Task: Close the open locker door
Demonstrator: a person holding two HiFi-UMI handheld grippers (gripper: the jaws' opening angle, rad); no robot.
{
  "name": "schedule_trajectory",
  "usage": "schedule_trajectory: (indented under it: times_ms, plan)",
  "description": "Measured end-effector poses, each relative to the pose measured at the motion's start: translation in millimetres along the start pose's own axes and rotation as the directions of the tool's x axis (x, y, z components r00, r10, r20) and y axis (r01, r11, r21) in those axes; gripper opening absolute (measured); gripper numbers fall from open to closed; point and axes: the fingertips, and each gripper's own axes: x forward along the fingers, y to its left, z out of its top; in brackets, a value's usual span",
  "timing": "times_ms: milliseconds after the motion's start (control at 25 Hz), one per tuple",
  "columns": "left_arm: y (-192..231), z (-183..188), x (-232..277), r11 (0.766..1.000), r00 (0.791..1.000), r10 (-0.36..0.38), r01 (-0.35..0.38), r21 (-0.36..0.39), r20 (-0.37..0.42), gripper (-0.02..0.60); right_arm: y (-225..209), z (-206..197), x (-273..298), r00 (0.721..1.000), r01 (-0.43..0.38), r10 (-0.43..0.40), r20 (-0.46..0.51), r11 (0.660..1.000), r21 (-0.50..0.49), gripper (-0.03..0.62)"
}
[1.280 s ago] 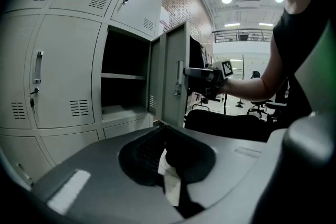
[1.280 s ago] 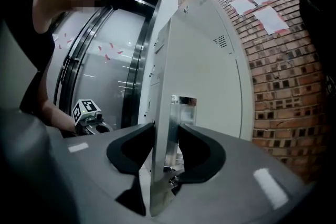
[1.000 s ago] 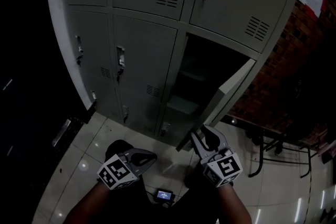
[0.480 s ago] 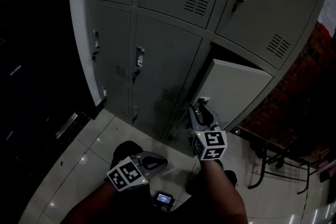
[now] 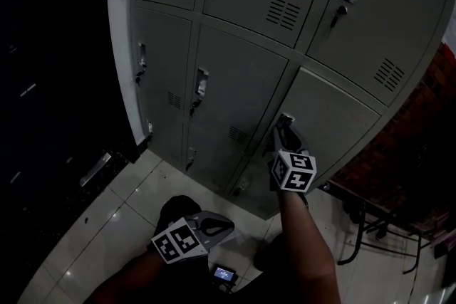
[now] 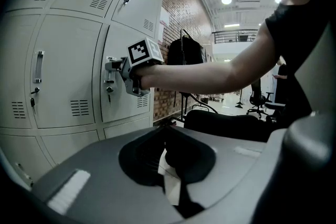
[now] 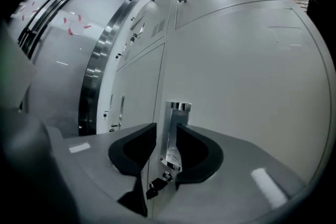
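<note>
The grey locker door (image 5: pixel 335 132) in the right column now lies flush with the locker front, or very nearly. My right gripper (image 5: pixel 283 133) reaches up to its chrome handle (image 5: pixel 286 120). In the right gripper view the handle (image 7: pixel 177 123) stands between the closing jaws (image 7: pixel 166 136), close to the right pad, with a gap at the left pad. A key (image 7: pixel 157 183) hangs in the lock below. My left gripper (image 5: pixel 226 224) hangs low over the floor, jaws together and empty (image 6: pixel 165 136). From the left gripper view the right gripper (image 6: pixel 113 65) is seen at the door.
A brick wall (image 5: pixel 420 153) stands right of the lockers, with metal chair legs (image 5: pixel 370 224) in front of it. A small lit device (image 5: pixel 225 273) lies on the tiled floor by my feet. Dark glass panelling (image 5: pixel 43 82) fills the left.
The door has swung from wide open to against the locker front. My right gripper rose with it to the handle. The left gripper stayed low.
</note>
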Motion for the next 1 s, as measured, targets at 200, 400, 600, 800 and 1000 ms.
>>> schedule_trajectory:
  times_ms: [200,400,600,800,1000]
  plan:
    - [0,0,0,1.0,1.0,0.0,0.0,-0.001,0.001,0.012,-15,1,10,1.0,0.023,-0.023,0.003,0.999,0.029,0.054]
    - [1,0,0,1.0,1.0,0.001,-0.001,0.0,0.001,0.012,-16,4,13,0.999,0.025,-0.026,0.021,0.999,0.038,0.003]
    - [1,0,-1,1.0,1.0,0.001,-0.001,0.002,0.0,0.012,-16,4,8,1.0,0.022,-0.023,0.016,0.999,0.029,0.003]
    - [2,-1,-1,1.0,1.0,0.002,-0.002,0.001,0.0,0.012,-6,-4,-19,0.999,-0.033,0.032,0.02,0.999,0.025,0.003]
    - [1,-2,0,1.0,1.0,0.003,-0.003,0.005,-0.006,0.012,14,-19,-69,0.99,-0.138,0.138,0.002,0.99,0.01,0.003]
